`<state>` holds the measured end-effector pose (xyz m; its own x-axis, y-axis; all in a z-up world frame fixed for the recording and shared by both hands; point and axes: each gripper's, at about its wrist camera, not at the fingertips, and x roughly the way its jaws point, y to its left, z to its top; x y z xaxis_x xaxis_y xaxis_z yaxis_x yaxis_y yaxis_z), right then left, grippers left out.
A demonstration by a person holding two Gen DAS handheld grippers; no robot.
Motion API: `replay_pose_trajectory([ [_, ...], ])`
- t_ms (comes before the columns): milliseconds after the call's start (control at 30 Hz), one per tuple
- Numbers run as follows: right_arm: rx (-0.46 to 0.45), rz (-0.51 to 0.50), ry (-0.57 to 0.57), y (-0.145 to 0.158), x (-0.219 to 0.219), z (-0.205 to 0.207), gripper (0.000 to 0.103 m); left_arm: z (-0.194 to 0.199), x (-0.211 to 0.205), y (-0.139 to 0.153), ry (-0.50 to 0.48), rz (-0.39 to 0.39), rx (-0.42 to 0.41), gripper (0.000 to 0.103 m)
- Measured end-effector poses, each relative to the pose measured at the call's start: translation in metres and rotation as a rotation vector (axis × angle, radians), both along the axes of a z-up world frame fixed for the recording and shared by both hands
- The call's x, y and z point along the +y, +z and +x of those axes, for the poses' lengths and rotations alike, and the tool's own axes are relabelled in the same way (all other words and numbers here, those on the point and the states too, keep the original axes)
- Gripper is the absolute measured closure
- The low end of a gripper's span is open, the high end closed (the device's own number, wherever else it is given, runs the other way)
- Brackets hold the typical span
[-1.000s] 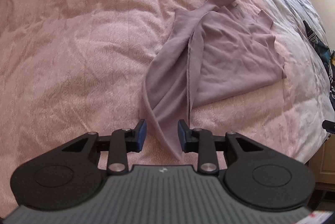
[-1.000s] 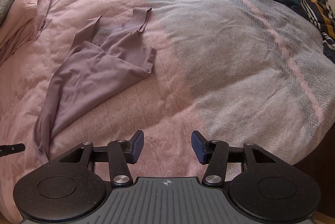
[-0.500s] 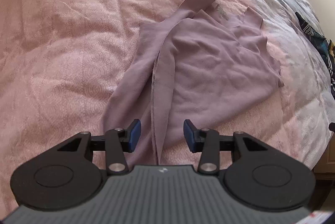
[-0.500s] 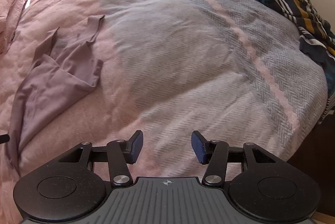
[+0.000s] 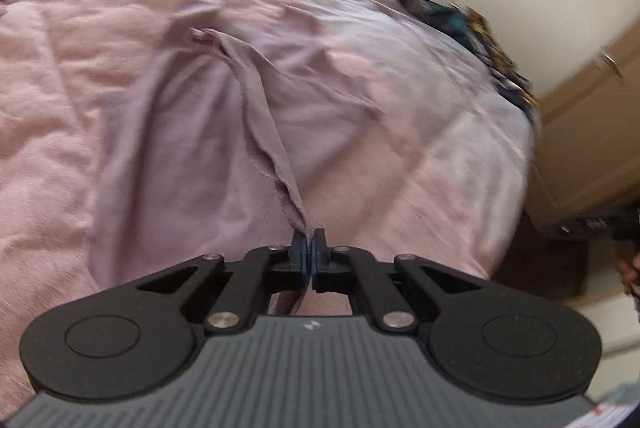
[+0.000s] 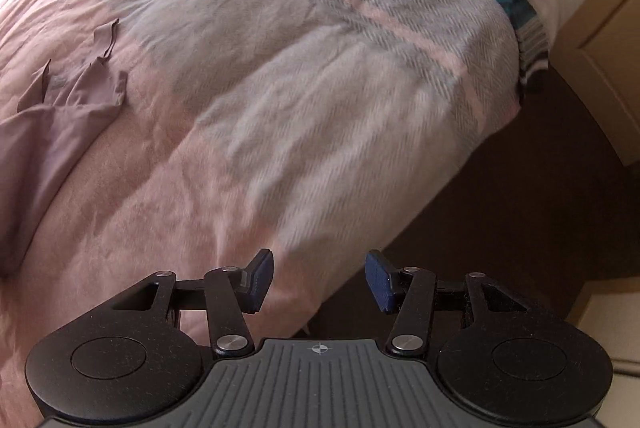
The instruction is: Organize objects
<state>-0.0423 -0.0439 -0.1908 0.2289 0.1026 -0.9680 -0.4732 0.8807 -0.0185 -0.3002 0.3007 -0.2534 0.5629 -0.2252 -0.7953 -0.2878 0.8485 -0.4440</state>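
Your left tongs (image 5: 308, 242) pinch the mauve garment's (image 5: 224, 132) near edge on the bed (image 6: 320, 88) for lifting it clear; right tongs (image 6: 319, 278) spread, empty, off the bed's corner.

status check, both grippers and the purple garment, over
Left gripper shut on mauve garment edge. Right gripper open, empty, over bed corner. Nothing in the way.

Garment (image 5: 192, 132) on bed (image 5: 80, 28)
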Motion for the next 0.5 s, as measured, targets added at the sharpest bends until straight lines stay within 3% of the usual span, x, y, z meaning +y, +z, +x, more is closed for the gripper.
replay_pose_trajectory([
  [100,0.035,0.002,-0.032,-0.003,-0.006,-0.045,0.055,-0.030,-0.044,-0.004,-0.182,-0.033,0.068,0.098],
  [167,0.059,0.019,-0.049,-0.005,-0.006,-0.070,0.055,-0.060,-0.058,-0.017,-0.204,-0.058,0.141,0.093],
  [233,0.086,0.050,-0.054,-0.007,-0.002,-0.090,0.055,-0.086,-0.055,-0.026,-0.173,-0.083,0.187,0.087],
  [400,0.121,0.152,-0.044,-0.022,0.022,-0.111,0.055,-0.131,-0.022,-0.042,-0.037,-0.017,0.282,0.086],
  [500,0.116,0.243,-0.020,-0.029,0.046,-0.111,0.055,-0.135,0.009,-0.048,0.096,-0.018,0.265,0.085],
])
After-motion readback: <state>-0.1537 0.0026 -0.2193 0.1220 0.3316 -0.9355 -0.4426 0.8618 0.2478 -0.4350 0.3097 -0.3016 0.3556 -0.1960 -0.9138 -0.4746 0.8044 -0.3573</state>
